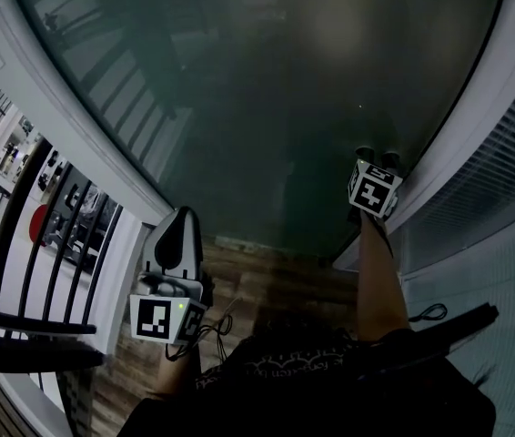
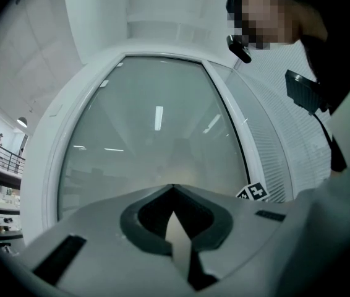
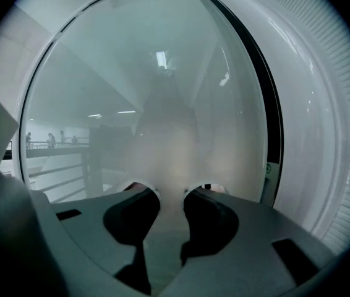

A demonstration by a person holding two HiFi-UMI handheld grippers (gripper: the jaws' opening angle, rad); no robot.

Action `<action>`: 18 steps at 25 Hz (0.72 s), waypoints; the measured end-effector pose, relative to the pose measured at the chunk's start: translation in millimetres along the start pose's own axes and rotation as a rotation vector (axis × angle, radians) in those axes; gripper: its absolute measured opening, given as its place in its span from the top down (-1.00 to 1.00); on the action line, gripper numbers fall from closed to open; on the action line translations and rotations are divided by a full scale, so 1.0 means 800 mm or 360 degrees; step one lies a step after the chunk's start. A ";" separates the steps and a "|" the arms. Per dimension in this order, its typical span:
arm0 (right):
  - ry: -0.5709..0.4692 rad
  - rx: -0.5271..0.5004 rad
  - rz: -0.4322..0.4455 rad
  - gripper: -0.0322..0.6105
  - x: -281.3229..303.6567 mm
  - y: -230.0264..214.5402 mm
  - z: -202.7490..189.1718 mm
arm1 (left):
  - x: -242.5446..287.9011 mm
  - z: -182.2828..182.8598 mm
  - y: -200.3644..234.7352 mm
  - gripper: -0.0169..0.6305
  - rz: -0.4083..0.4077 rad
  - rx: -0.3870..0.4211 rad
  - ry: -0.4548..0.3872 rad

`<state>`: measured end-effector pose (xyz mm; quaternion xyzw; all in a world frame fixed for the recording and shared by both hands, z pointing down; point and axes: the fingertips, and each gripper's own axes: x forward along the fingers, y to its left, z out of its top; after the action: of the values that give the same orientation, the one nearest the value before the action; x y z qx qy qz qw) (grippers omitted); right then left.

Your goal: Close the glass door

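Now — frosted glass door (image 1: pixel 267 107), smooth white frame (image 2: pixel 39 166) | left gripper (image 2: pixel 174 187) jaws together, empty | right gripper (image 3: pixel 172 190) jaws apart, empty

**Brown Wood Floor by the Door**

The floor (image 1: pixel 280 285) is made of brown wood boards. Only a small piece of it shows in the head view, low in the middle. The bottom edge of the glass door (image 1: pixel 267 107) meets the floor on the far side. A white frame (image 1: pixel 135 244) comes down to it on the left. A few more boards show at the lower left, near a black railing (image 1: pixel 48 244). The person's dark clothes (image 1: pixel 330 381) hide the near part.
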<state>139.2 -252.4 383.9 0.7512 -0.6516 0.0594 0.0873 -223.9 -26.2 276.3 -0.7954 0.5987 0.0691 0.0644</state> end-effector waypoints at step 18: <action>0.0019 0.0014 -0.0071 0.53 -0.017 0.007 -0.016 | 0.014 -0.010 0.023 0.94 -0.0172 -0.0035 0.0020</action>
<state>131.8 -237.1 393.6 0.7656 -0.6338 0.0649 0.0891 -238.6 -43.2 281.4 -0.8277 0.5544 0.0671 0.0554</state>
